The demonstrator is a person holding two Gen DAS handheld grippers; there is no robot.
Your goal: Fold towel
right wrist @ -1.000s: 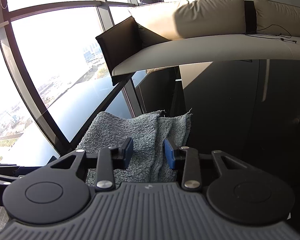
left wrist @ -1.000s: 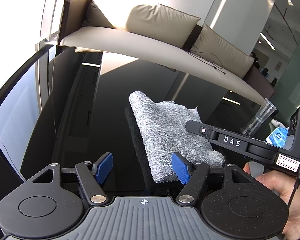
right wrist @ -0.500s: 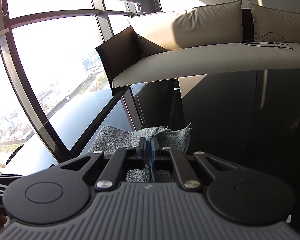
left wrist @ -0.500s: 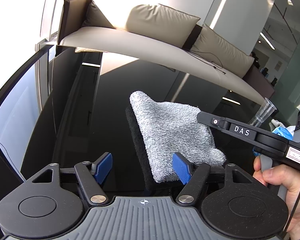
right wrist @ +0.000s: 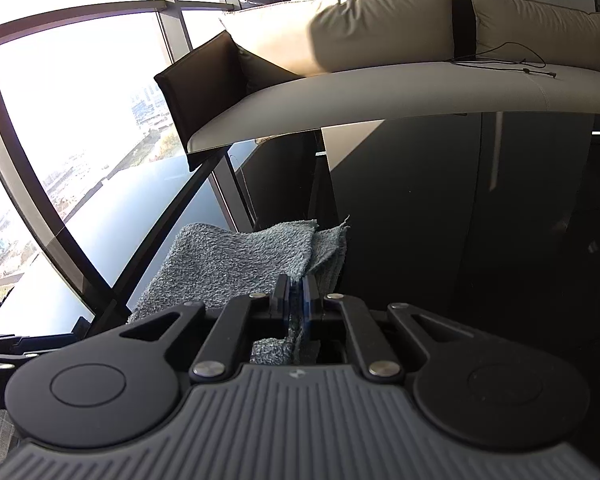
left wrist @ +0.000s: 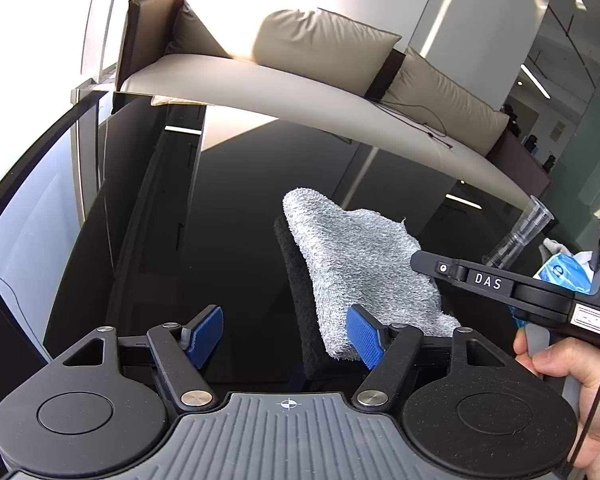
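The towel (left wrist: 364,272), already doubled, lies on the dark glossy surface (left wrist: 228,208). The right gripper (right wrist: 297,300) has just eased its jaws slightly yet pinches the towel's near edge; the left gripper (left wrist: 286,338) waits, jaws apart, empty. Next, probably lifting that edge across for another fold.

Our left gripper (left wrist: 286,334) is matte black — two round discs flank a grey ribbed plate (left wrist: 288,436) stamped with a small white crosshair. From that plate two black link arms run forward, each pinned by a silver screw (left wrist: 196,397) beside the plate's corner, and each ends in a blue textured pad (left wrist: 365,336). Triangular cut-outs pierce the outer arms beyond the discs.

Our right gripper (right wrist: 296,300) repeats the build: grey ribbed plate, black discs, silver screws, blue pads. Seen from the left wrist camera, right of the plate, its black side bears white letters "DAS" (left wrist: 488,281) and a small label — a thin black cable (left wrist: 596,408) hangs past our bare hand (left wrist: 568,380) on a grey handle.
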